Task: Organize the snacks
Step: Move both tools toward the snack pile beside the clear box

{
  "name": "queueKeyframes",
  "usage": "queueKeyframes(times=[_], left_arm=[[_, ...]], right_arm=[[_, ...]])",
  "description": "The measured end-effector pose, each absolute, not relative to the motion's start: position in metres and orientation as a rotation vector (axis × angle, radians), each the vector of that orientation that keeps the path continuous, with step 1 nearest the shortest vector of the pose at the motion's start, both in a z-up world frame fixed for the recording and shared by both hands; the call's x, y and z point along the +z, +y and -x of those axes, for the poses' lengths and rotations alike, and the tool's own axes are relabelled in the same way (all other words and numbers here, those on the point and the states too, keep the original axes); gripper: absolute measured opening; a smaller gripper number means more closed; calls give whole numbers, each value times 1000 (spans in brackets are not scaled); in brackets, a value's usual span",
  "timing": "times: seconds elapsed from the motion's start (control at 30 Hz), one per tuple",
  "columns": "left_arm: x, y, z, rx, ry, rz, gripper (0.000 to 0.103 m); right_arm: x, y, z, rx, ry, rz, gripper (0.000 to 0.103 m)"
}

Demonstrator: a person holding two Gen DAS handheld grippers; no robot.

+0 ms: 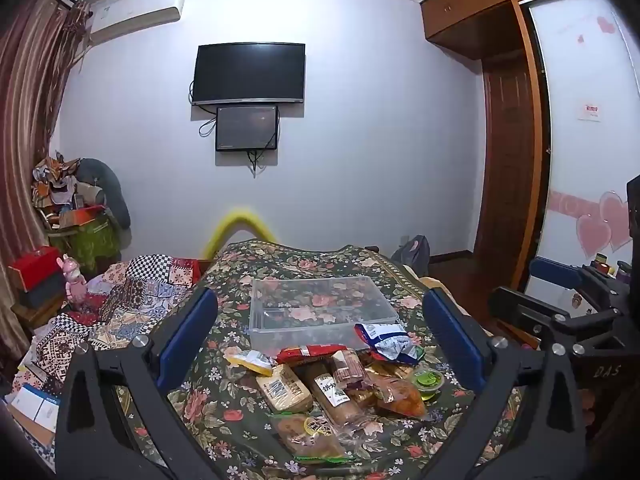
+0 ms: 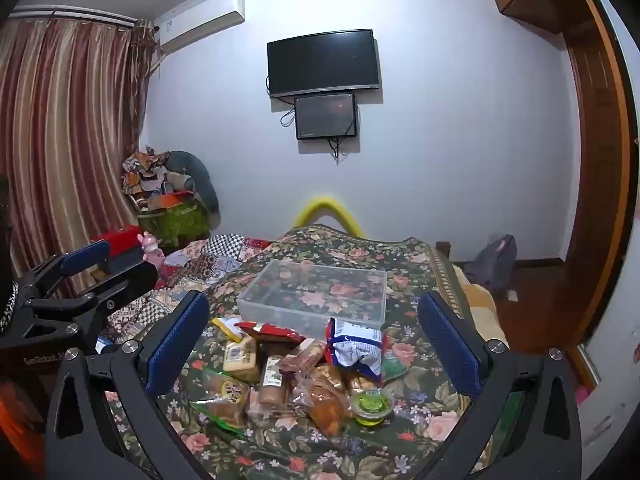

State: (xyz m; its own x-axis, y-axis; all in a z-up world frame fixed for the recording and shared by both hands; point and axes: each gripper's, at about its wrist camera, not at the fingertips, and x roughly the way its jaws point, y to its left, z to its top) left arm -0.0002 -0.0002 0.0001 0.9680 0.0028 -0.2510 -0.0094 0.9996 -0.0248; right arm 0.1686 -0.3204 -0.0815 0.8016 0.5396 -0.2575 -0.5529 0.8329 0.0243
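A pile of wrapped snacks [image 1: 332, 384] lies on the floral bedspread [image 1: 224, 412]: a blue-white bag [image 1: 386, 342], a red packet [image 1: 310, 354], a green jelly cup [image 1: 428, 380], several bread packs. A clear plastic bin [image 1: 320, 308] stands empty just behind it. My left gripper [image 1: 320, 336] is open and empty, hovering in front of the pile. In the right wrist view the pile [image 2: 304, 380], the bin [image 2: 316, 296] and the jelly cup [image 2: 372, 406] show too. My right gripper [image 2: 312, 340] is open and empty, above the pile's near side.
The other gripper shows at the right edge of the left view [image 1: 568, 308] and at the left edge of the right view [image 2: 72, 292]. A patchwork quilt [image 1: 132, 300] lies left of the bedspread. A cluttered stand [image 1: 76, 216] and curtains [image 2: 64, 140] are far left. A wardrobe [image 1: 508, 152] stands right.
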Motion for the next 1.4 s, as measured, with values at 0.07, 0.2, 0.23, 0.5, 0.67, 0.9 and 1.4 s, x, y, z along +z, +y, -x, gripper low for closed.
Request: queueKeyframes(times=[0.07, 0.2, 0.23, 0.5, 0.67, 0.9, 1.4], left_arm=[[0, 0, 0, 7, 253, 28, 103], [-2, -2, -5, 11, 259, 34, 103], [-2, -1, -5, 12, 260, 35, 103], [-2, -3, -6, -2, 272, 34, 103], [-5, -3, -6, 0, 273, 38, 103], [-6, -3, -7, -4, 276, 38, 103], [-6, -3, -5, -5, 276, 35, 103]], right_arm=[[-82, -321, -169, 587, 260, 49, 103], [-81, -321, -168, 583, 255, 55, 103], [-81, -321, -168, 582, 254, 56, 103], [-78, -320, -166, 582, 253, 53, 103], [-77, -323, -166, 582, 251, 50, 103], [-76, -326, -168, 579, 245, 46, 103], [-73, -327, -166, 574, 244, 35, 103]])
